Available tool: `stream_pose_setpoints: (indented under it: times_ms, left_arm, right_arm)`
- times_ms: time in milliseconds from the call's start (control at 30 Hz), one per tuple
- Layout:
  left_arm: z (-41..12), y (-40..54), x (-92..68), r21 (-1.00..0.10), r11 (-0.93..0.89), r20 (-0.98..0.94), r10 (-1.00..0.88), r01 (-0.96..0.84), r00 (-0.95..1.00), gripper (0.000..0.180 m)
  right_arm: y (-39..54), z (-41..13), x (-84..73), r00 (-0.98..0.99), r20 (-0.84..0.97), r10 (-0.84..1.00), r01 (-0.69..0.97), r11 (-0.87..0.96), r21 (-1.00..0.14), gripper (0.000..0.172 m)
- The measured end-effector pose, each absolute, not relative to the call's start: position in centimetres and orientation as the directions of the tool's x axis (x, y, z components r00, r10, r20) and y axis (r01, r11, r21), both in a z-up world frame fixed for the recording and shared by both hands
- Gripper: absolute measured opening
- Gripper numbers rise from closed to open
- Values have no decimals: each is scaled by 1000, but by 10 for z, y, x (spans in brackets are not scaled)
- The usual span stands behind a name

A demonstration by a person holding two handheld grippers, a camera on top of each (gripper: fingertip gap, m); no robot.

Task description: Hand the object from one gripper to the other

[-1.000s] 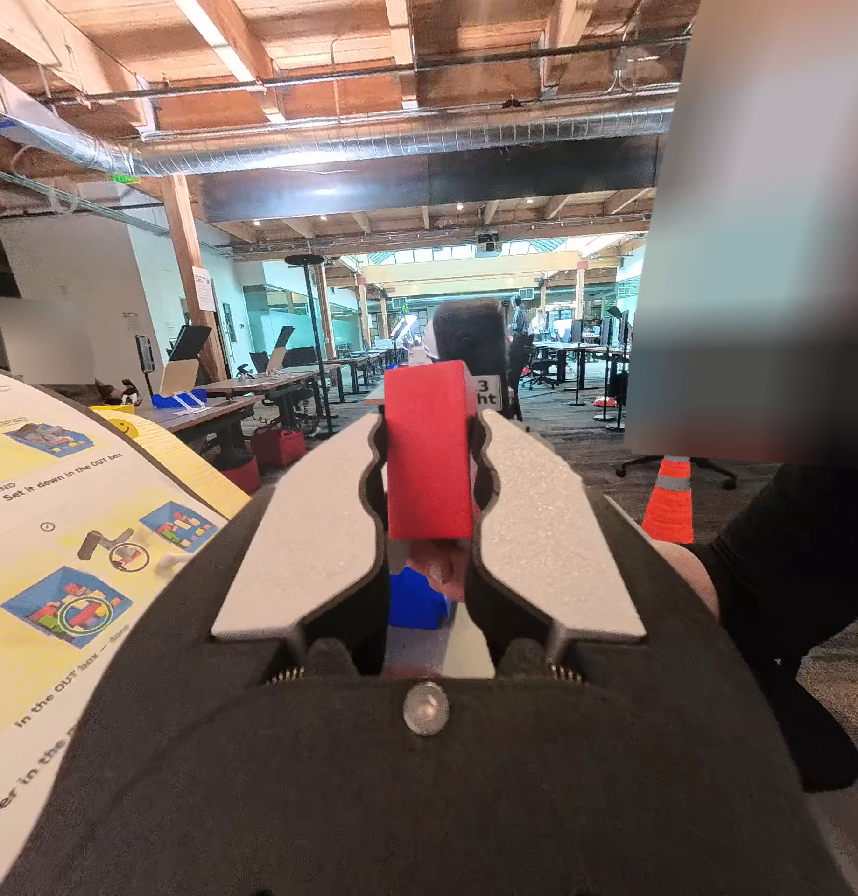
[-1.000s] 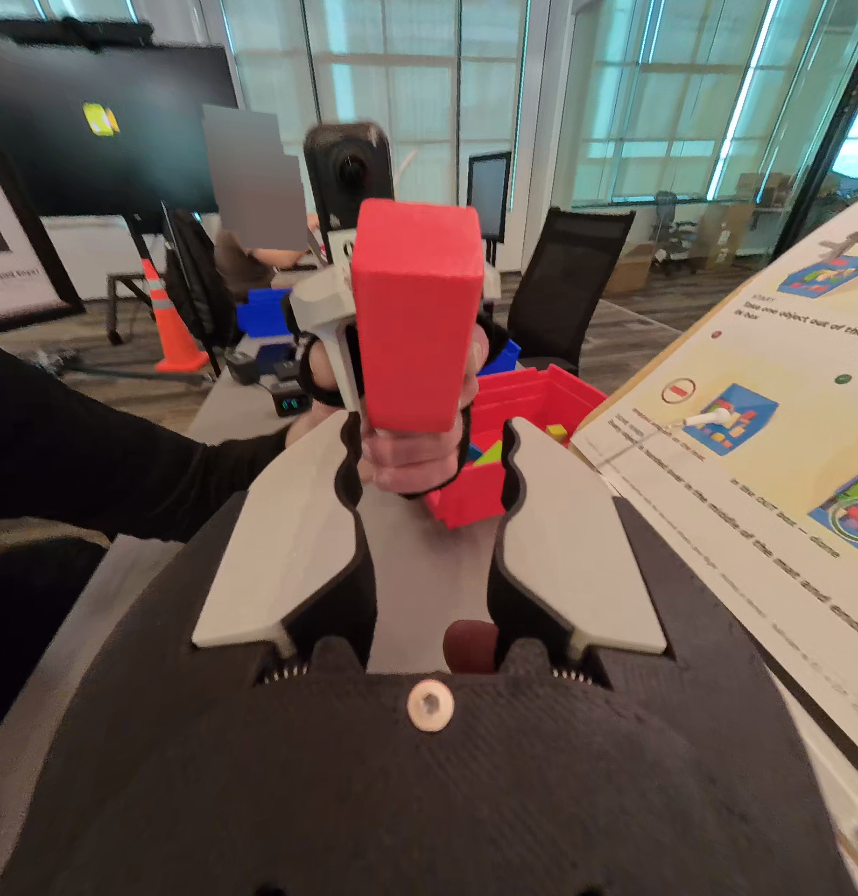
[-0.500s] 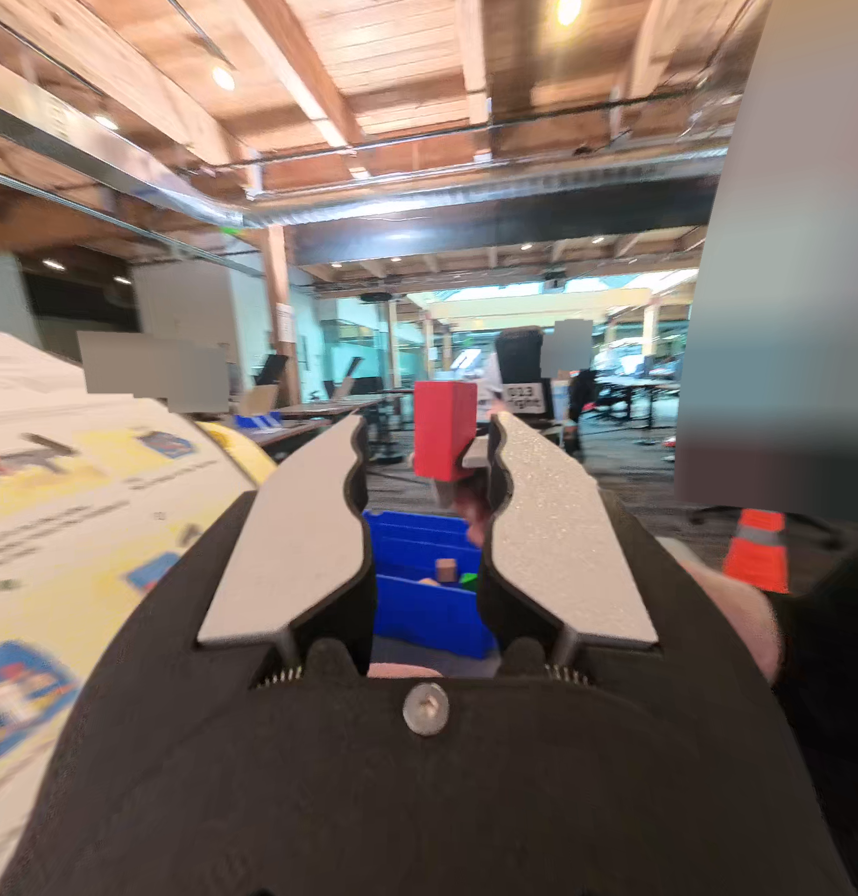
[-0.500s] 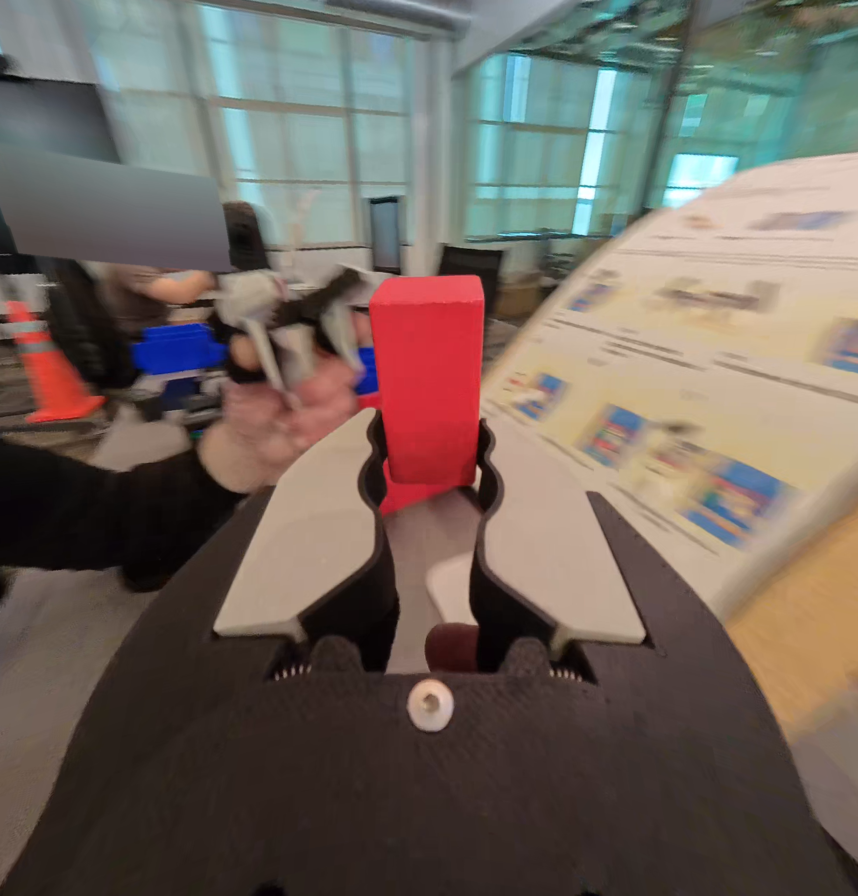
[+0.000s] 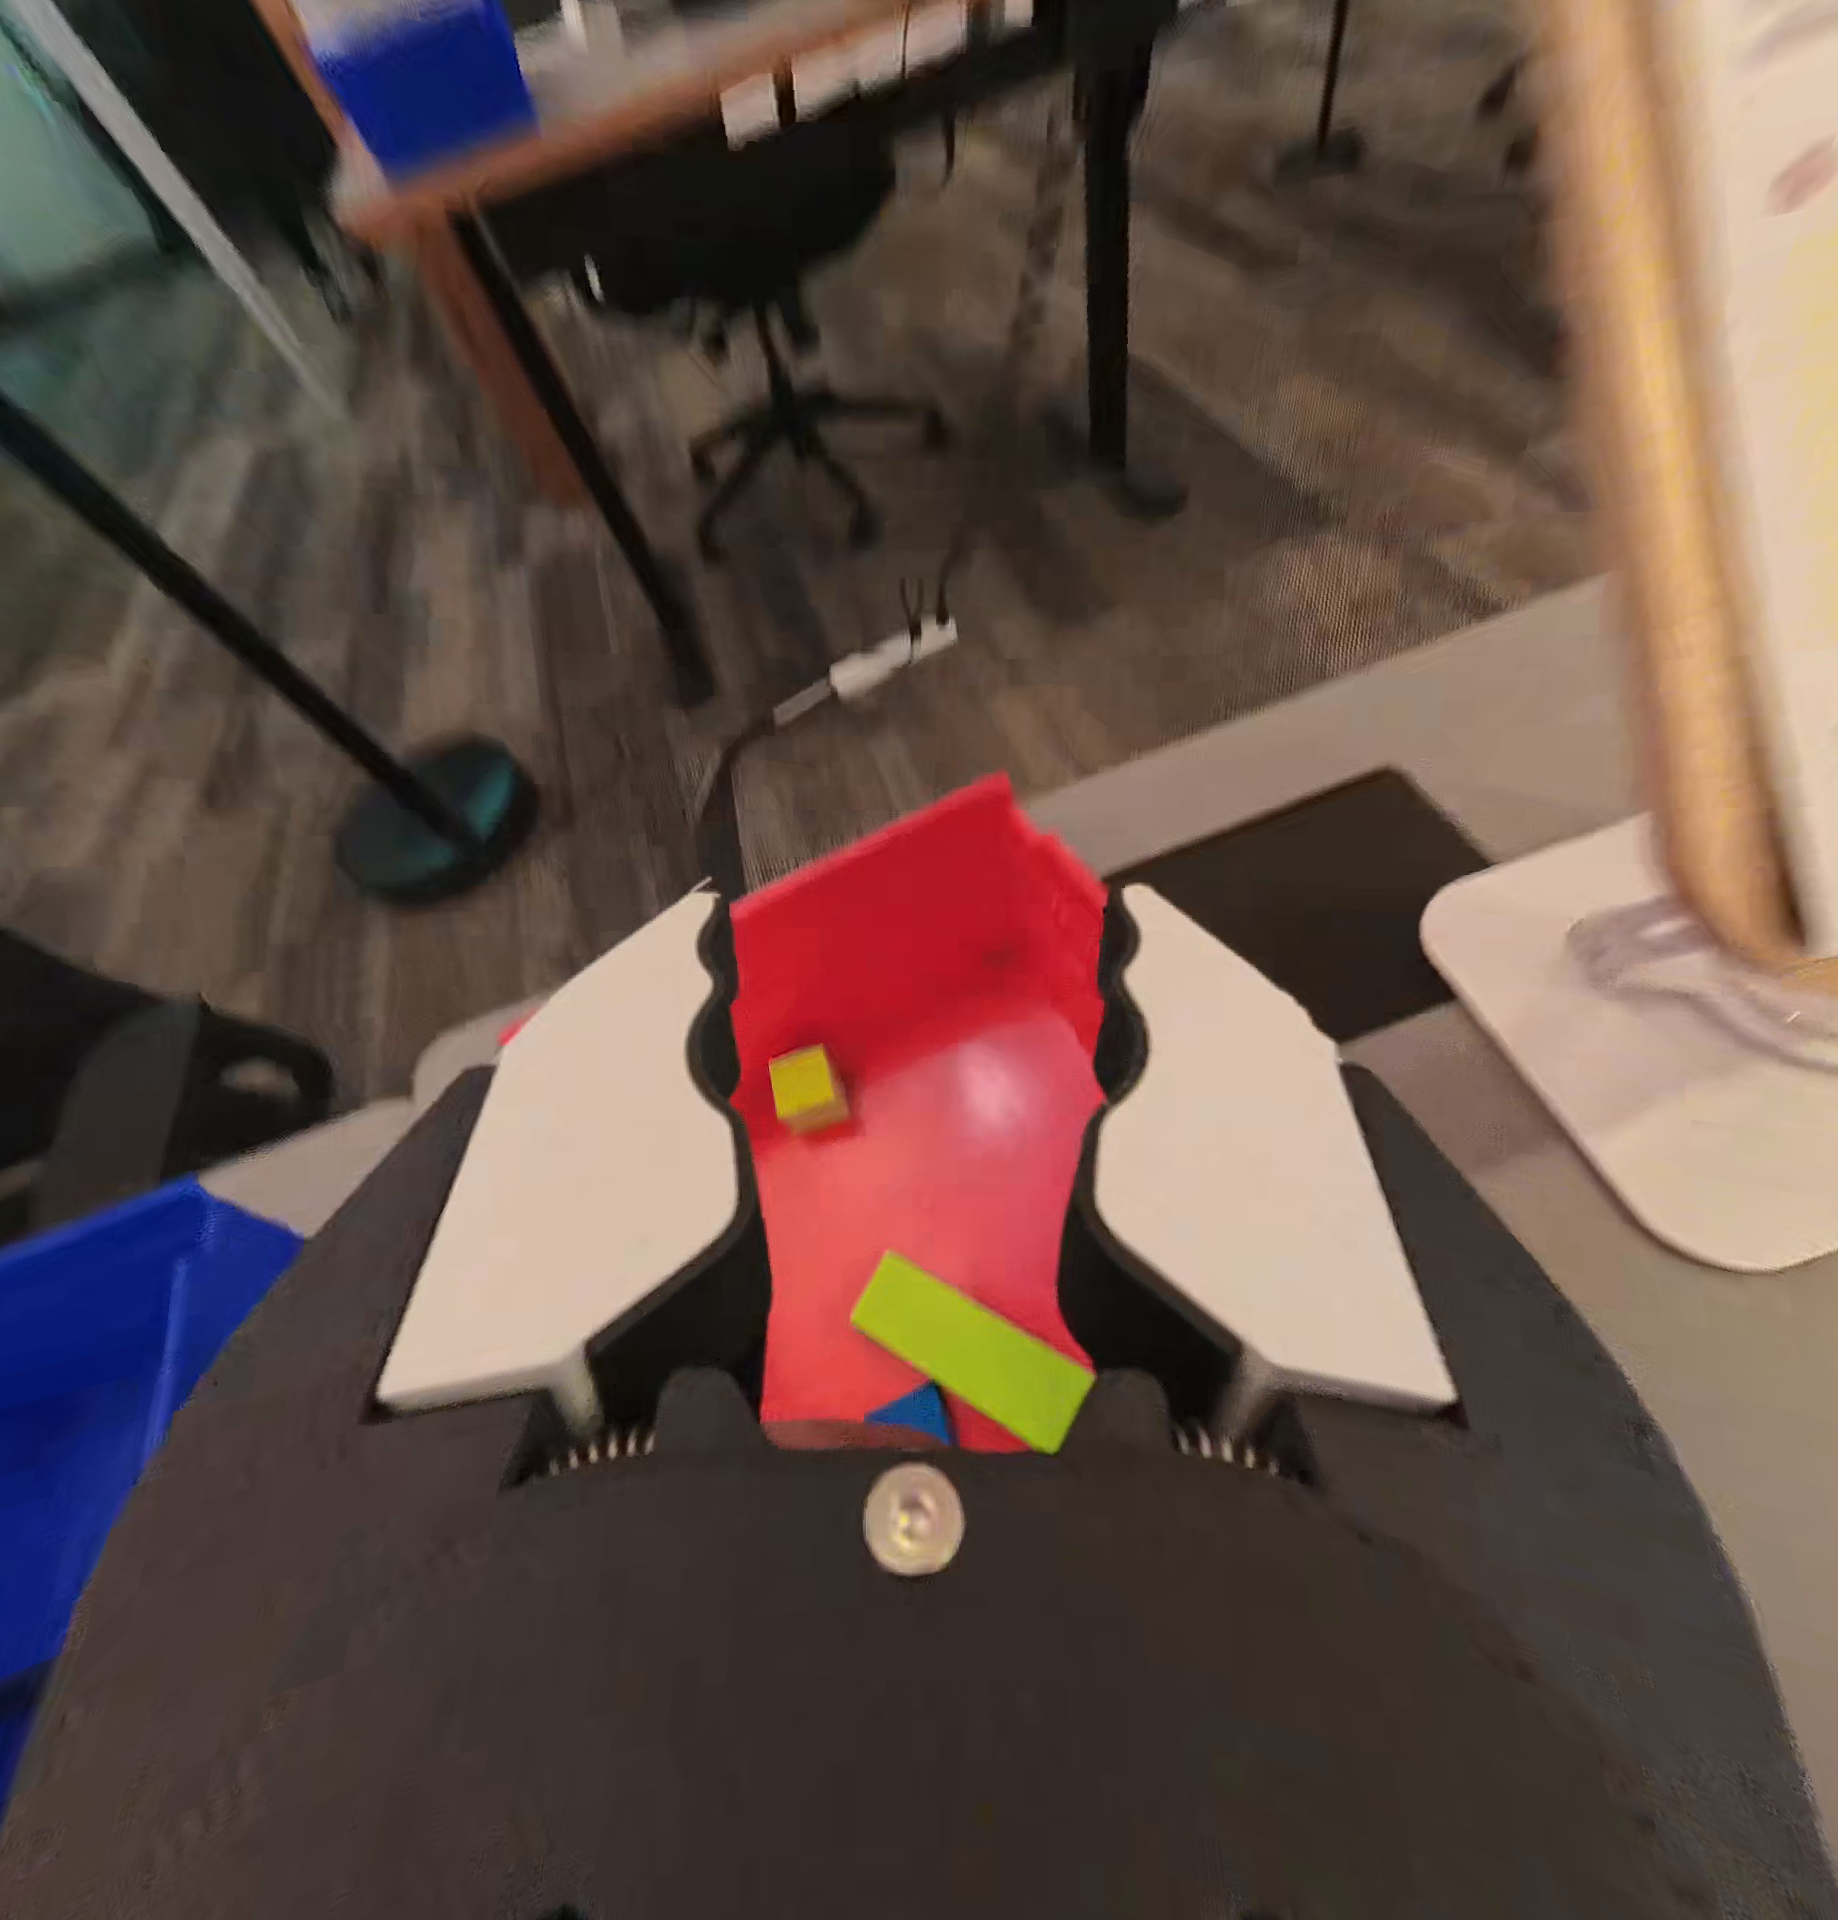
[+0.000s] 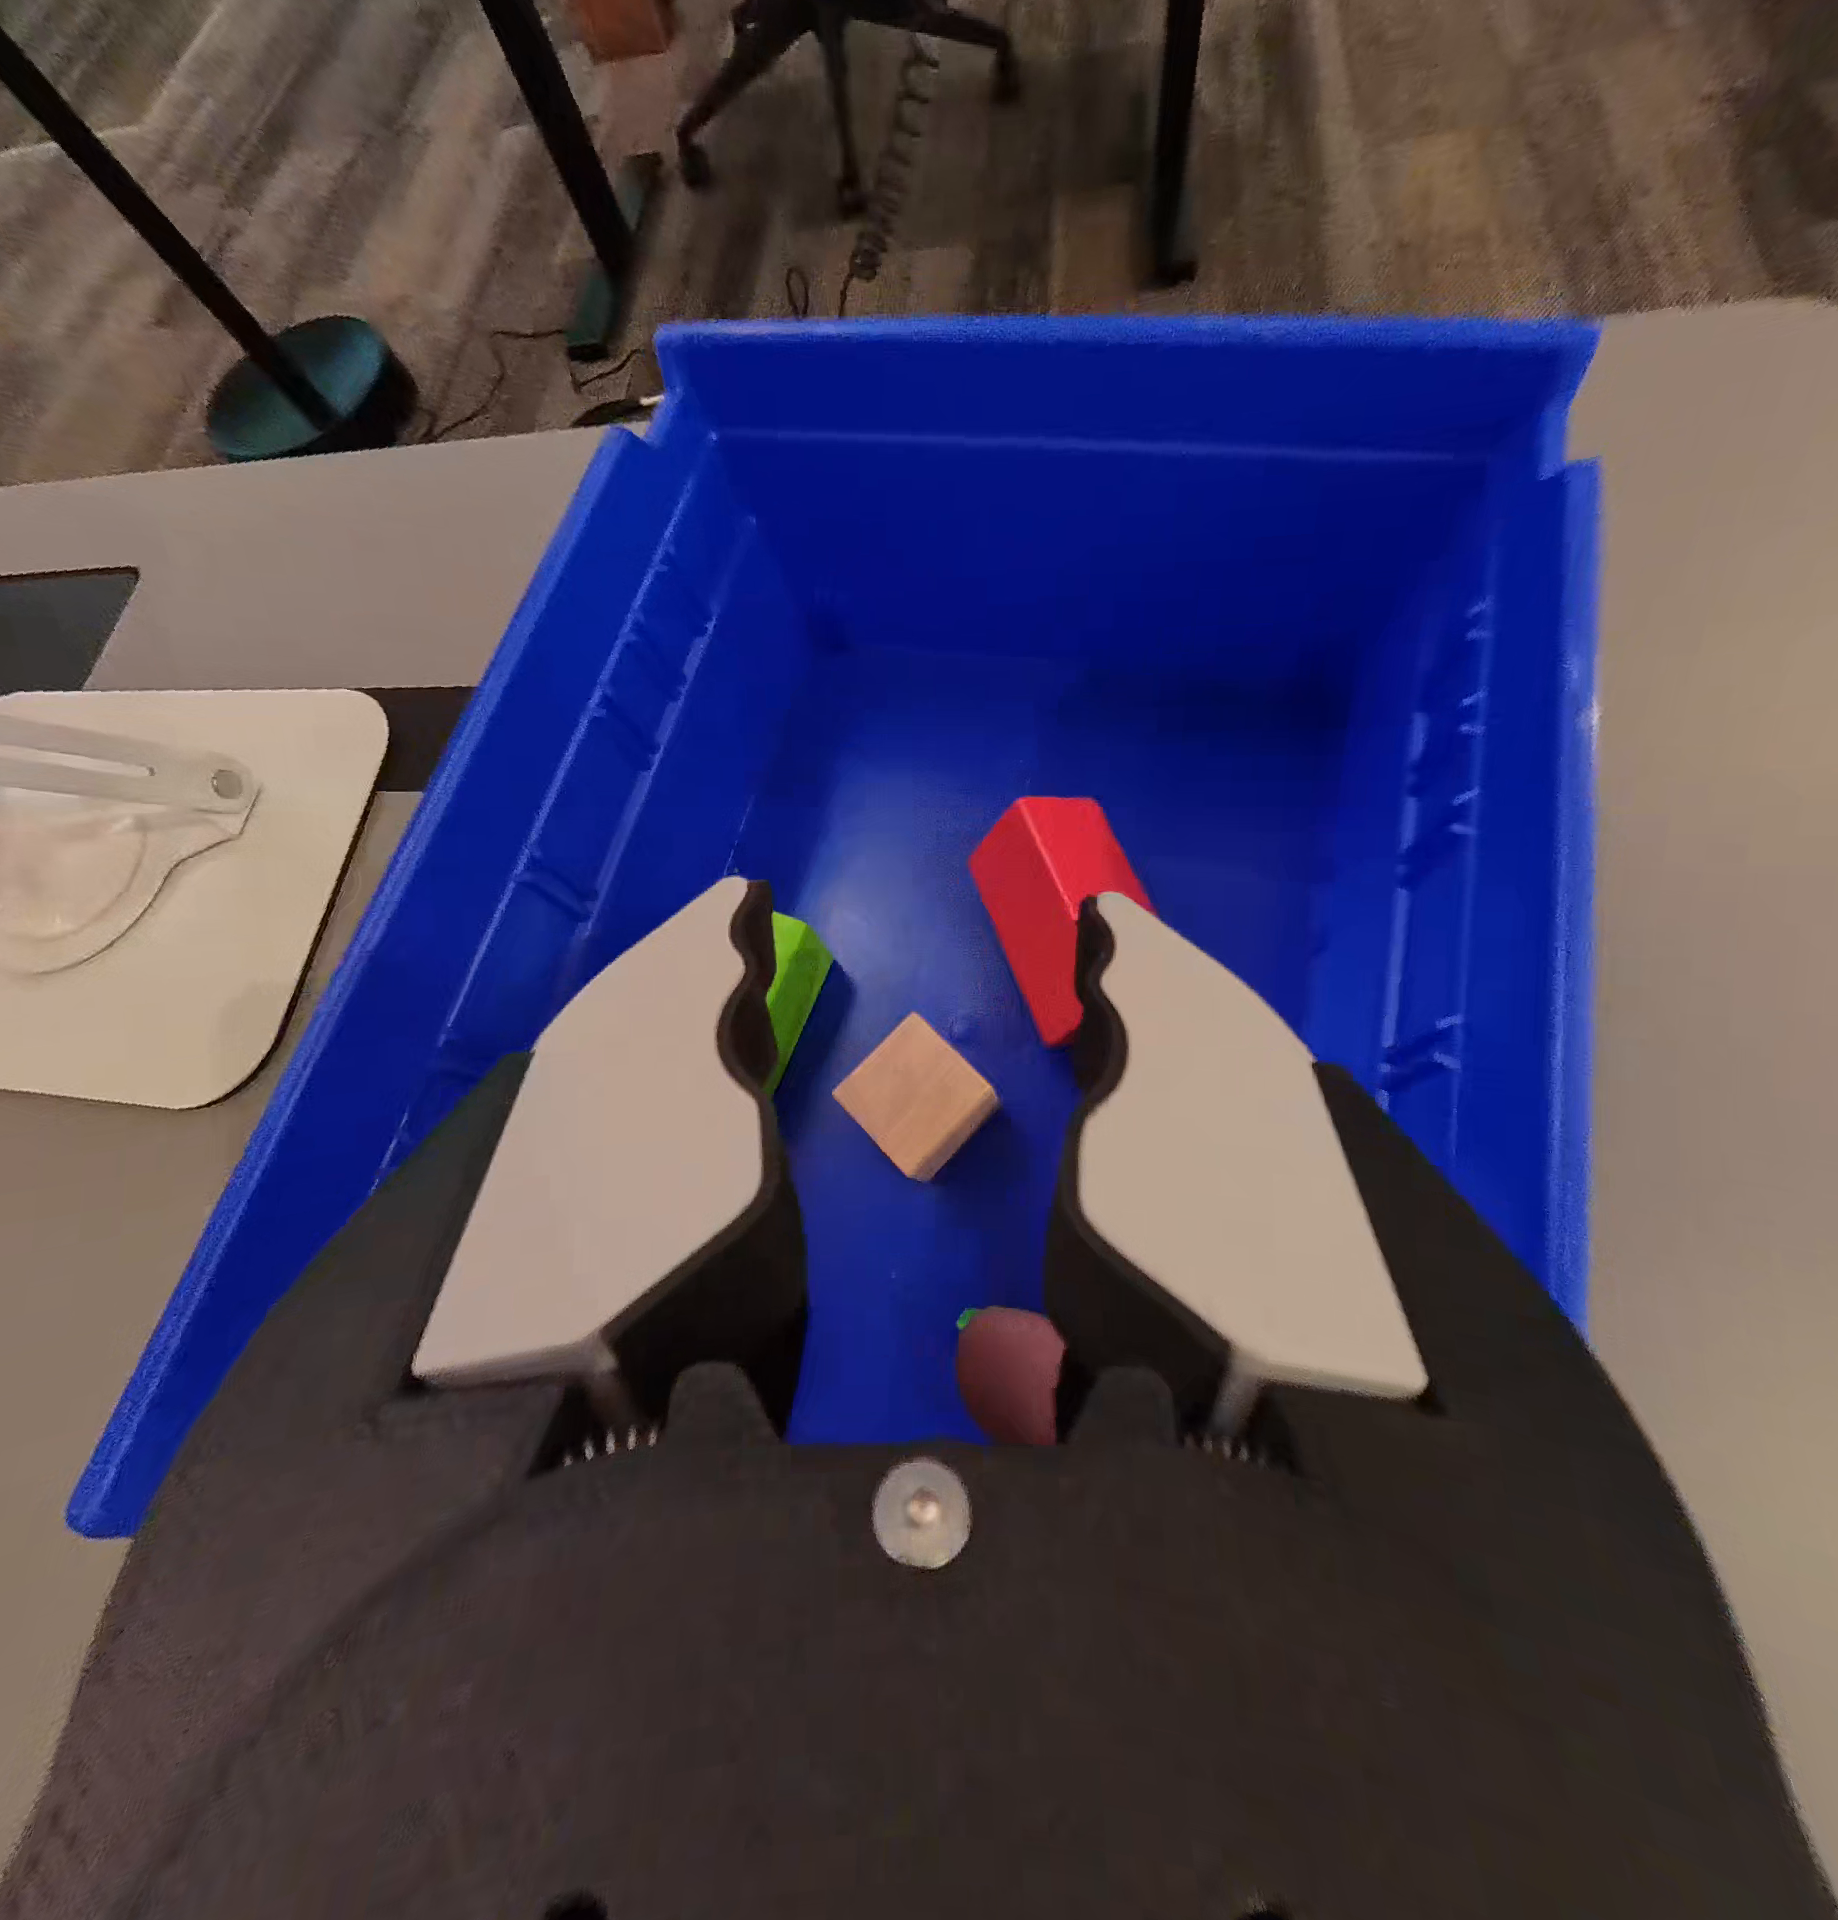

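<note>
The red block lies on its side on the floor of the blue bin. My right gripper hovers over that bin, open, with nothing between its pads. The block's near end is hidden behind my right finger. My left gripper is open and empty above the red bin, which holds a yellow cube, a lime green block and a blue piece.
A green block and a wooden cube also lie in the blue bin. A white stand base sits left of it on the grey table. The stand base and poster board also show at right in the left wrist view. Left tips to right tips: about 65 centimetres.
The red block went from my left gripper to my right, and the left opened. Now the right has opened too and the block lies in the blue bin. Both grippers have tipped down over the bins.
</note>
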State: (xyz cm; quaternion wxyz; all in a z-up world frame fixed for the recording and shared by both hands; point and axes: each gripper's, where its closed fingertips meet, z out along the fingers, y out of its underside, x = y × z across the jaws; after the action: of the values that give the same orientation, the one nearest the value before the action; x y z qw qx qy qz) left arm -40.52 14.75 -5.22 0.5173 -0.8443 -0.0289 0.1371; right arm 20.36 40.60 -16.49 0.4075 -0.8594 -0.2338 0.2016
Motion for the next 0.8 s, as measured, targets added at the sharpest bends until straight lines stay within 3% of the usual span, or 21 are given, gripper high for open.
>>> stream_pose_setpoints:
  times_ms: [300, 500, 567, 800]
  left_arm:
    - [-209, 173, -474, -615, -787, -276, 273, 49, 921, 61]
    - [-257, 176, -495, -521, -843, -255, 302, 132, 919, 47]
    - [-253, 174, -502, -529, -842, -287, 297, 108, 911, 30]
    - [-198, 182, -467, -734, -679, -183, 222, 17, 958, 29]
  right_arm:
    - [393, -131, 177, 760, -116, 640, 265, -468, -843, 48]
    - [384, -116, 159, 721, -101, 685, 278, -420, -864, 44]
    - [381, -110, 153, 707, -93, 701, 282, -401, -872, 43]
    - [349, -63, 121, 596, -61, 801, 262, -265, -928, 40]
